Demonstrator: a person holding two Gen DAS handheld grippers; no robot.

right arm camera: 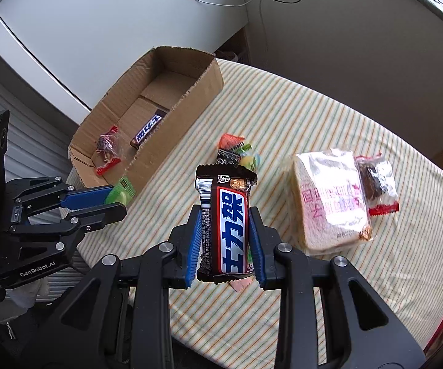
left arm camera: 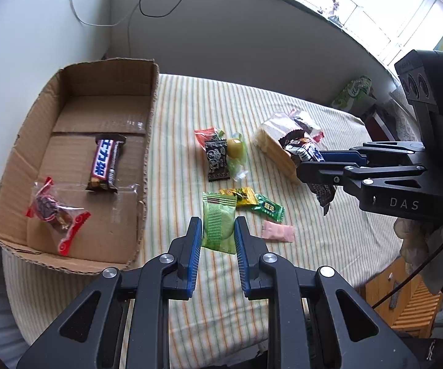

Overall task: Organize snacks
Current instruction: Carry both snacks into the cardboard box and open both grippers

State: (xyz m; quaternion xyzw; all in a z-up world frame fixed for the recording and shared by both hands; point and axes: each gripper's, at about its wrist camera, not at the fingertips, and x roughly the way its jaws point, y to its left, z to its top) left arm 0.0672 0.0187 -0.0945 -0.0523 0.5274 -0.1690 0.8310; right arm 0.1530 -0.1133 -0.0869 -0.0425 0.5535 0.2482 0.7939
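My left gripper (left arm camera: 218, 227) is shut on a light green snack packet (left arm camera: 219, 226) and holds it just right of the cardboard box (left arm camera: 152, 117); the gripper and packet also show in the right wrist view (right arm camera: 120, 198). My right gripper (right arm camera: 224, 212) is shut on a brown Snickers bar (right arm camera: 225, 218) above the striped cloth; this gripper shows in the left wrist view (left arm camera: 309, 166). The box (right arm camera: 203, 92) holds another Snickers bar (left arm camera: 106, 163) and a red-edged clear candy pack (left arm camera: 55, 213).
Loose on the striped tablecloth (left arm camera: 190, 123): a black packet (left arm camera: 217, 160), a green-yellow candy (left arm camera: 237, 150), yellow (left arm camera: 241, 195), dark green (left arm camera: 267, 209) and pink (left arm camera: 278, 230) packets, a wrapped sandwich (right arm camera: 329, 203) and a cake pack (right arm camera: 378, 184). The table edge is near.
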